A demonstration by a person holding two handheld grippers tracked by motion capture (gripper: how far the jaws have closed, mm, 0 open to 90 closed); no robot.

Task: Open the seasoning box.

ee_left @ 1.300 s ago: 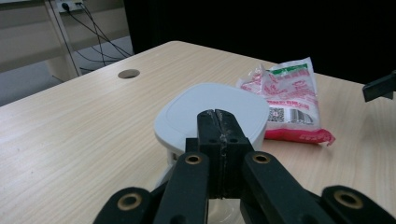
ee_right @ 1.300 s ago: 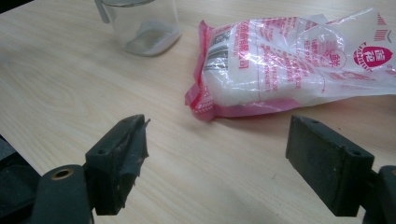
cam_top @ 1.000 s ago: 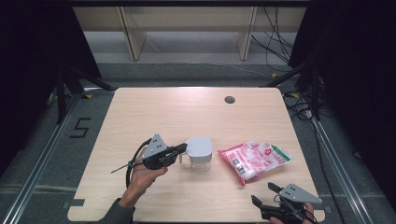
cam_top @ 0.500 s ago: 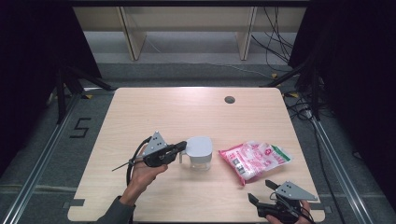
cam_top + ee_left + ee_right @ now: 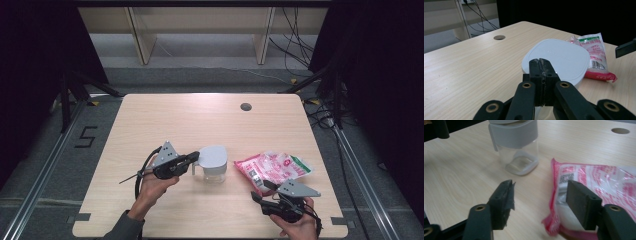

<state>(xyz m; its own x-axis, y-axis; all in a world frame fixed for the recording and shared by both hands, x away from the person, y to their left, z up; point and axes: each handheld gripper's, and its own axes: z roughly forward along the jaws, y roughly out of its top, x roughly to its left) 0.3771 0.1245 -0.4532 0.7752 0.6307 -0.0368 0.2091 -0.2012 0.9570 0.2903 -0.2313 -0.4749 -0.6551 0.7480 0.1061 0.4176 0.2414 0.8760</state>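
A clear jar [image 5: 214,170] with a pale grey lid [image 5: 559,56] stands in the near middle of the table. My left gripper [image 5: 196,157] is shut, its tips [image 5: 541,63] at the lid's near rim; I cannot tell whether a tab is pinched. A pink and white bag [image 5: 274,167] lies flat to the jar's right. My right gripper [image 5: 261,191] hovers low at the bag's near left corner. Its jaws [image 5: 539,192] have just been closing but stand apart, with the bag's edge [image 5: 554,195] between them and untouched. Beyond them stands the jar [image 5: 516,145].
The wooden table [image 5: 200,115] has a round cable hole [image 5: 245,106] at the far right. Its near edge runs just behind both hands. Shelf legs and cables lie on the floor beyond the far edge. Black stands flank the table.
My right gripper has moved left and forward to the bag's near corner, and its jaws stand narrower. The left gripper and the jar have stayed put.
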